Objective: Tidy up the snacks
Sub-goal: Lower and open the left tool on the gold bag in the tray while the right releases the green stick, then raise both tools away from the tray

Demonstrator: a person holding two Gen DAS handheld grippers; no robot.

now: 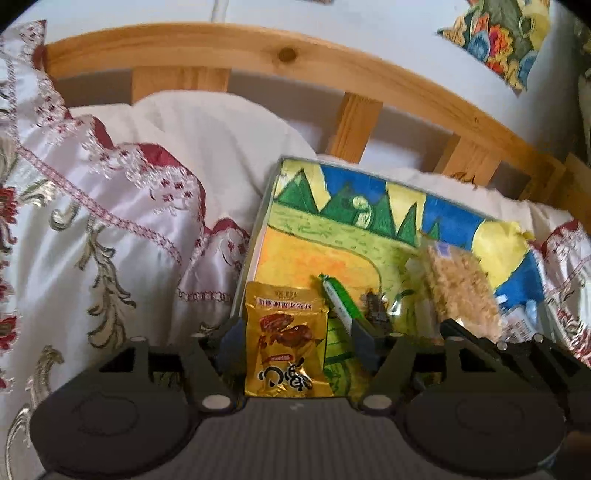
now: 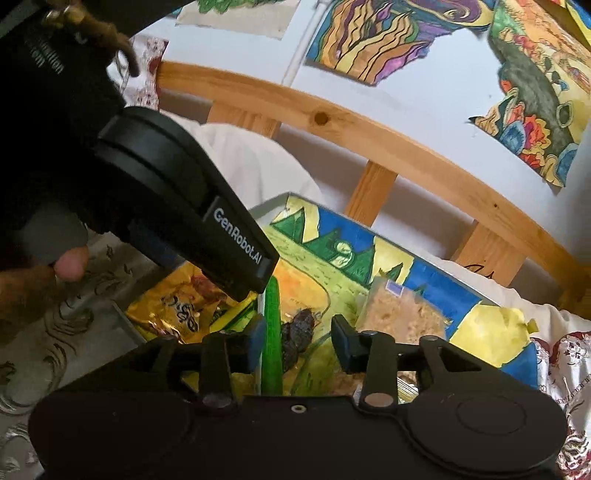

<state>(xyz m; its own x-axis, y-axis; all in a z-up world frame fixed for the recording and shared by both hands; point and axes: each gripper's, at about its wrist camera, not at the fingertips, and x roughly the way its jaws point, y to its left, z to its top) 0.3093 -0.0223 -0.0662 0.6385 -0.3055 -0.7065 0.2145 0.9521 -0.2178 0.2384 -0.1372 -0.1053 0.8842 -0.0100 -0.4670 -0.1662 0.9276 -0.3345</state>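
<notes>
Setting: bed with embroidered cover (image 1: pixel 92 229), white pillow (image 1: pixel 207 125), wooden headboard (image 1: pixel 288 55) behind; coloured drawings (image 2: pixel 373 33) on the wall above.
Tray: shallow tray (image 1: pixel 255 236) lined with a painted landscape, lying on the bed near the headboard; grey rim visible at its left and far edges.
Gold packet: gold foil snack packet (image 1: pixel 286 336) with dark lettering and a red-brown picture, lying flat at the tray's near left corner, between the fingers of the left gripper.
Green stick: slim green wrapped snack (image 2: pixel 272 332), just right of the gold packet, lying lengthwise on the tray.
Dark piece: small dark lumpy snack (image 2: pixel 297 330) in a clear wrapper, just right of the green stick, mid-tray.
Crumbly bar: pale crumbly block in a clear bag (image 1: pixel 460 291), right of the dark piece, well apart from the gold packet.
Left gripper: left gripper (image 1: pixel 290 341) angled down over the near left of the tray; jaws spread, gold packet between them, pads not pressing on it.
Right gripper: right gripper (image 2: pixel 298 341) low over the middle of the tray; jaws spread, green stick close against the left pad (image 2: pixel 256 341), dark piece in the gap, right pad clear of both.
Hand: fingertip (image 2: pixel 72 262) of the person's left hand under the left gripper's body.
</notes>
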